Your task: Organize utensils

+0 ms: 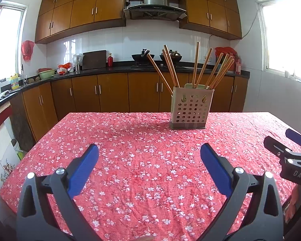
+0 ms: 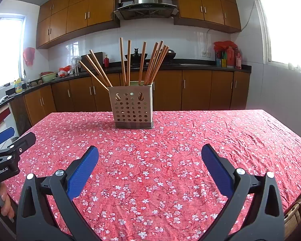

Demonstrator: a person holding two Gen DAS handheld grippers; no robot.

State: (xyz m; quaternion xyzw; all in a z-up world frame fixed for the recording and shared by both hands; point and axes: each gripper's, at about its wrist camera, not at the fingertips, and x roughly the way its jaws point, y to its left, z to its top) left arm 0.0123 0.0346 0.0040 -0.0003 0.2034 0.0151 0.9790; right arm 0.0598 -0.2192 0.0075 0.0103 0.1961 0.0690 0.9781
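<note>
A beige perforated utensil holder [image 1: 190, 108] stands upright near the far edge of the table, with several wooden chopsticks [image 1: 171, 66] fanned out of its top. It also shows in the right wrist view [image 2: 132, 107] with the chopsticks [image 2: 123, 60]. My left gripper [image 1: 149, 150] is open and empty above the near part of the table, well short of the holder. My right gripper [image 2: 150, 152] is open and empty too, at the same distance. The right gripper shows at the right edge of the left wrist view [image 1: 291, 146]; the left gripper shows at the left edge of the right wrist view [image 2: 10, 140].
The table is covered by a red cloth with white flowers [image 1: 142, 150]. Behind it run wooden base cabinets [image 1: 110, 92] under a dark counter with woks, bottles and bowls. A wooden chair back [image 2: 293, 214] shows at the table's near right corner.
</note>
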